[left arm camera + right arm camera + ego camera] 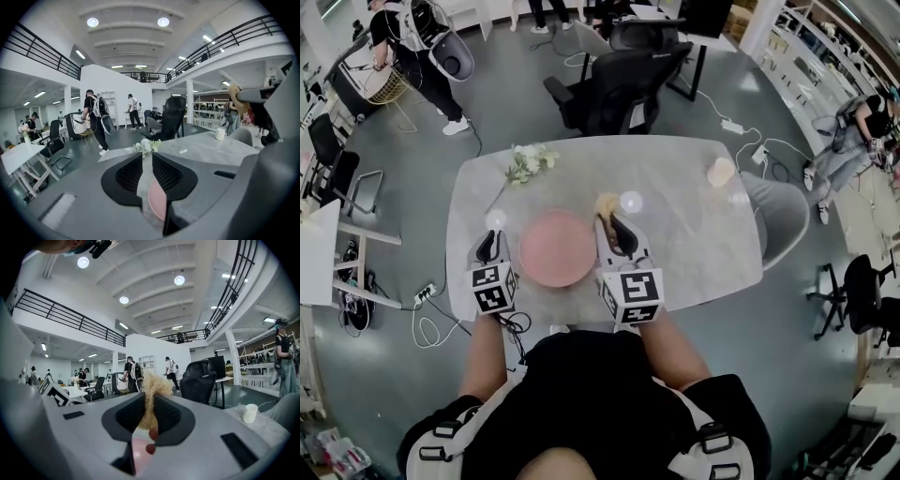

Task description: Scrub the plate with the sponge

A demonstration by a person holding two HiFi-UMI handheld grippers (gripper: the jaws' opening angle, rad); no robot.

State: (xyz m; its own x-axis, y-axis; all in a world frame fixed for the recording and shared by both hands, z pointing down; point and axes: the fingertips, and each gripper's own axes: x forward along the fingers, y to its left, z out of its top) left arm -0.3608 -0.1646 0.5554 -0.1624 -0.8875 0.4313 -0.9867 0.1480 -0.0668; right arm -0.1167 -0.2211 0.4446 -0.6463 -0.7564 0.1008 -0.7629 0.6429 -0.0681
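Observation:
A round pink plate (557, 247) lies flat on the grey marble table (694, 234), in front of me. My left gripper (490, 246) sits just left of the plate's rim, jaws nearly together with nothing between them; in the left gripper view (146, 157) only table and a sliver of plate (158, 199) show through the slit. At the plate's right side, my right gripper (614, 225) is shut on a tan, fuzzy sponge (606, 203). The sponge (149, 387) sticks out past the jaws (149, 399), and the plate (139, 452) shows below them.
A sprig of white flowers (528, 164) lies at the table's far left. A pale cup (721, 172) stands at the far right. A black office chair (614, 89) is behind the table and a grey chair (783, 216) to its right. People move in the background.

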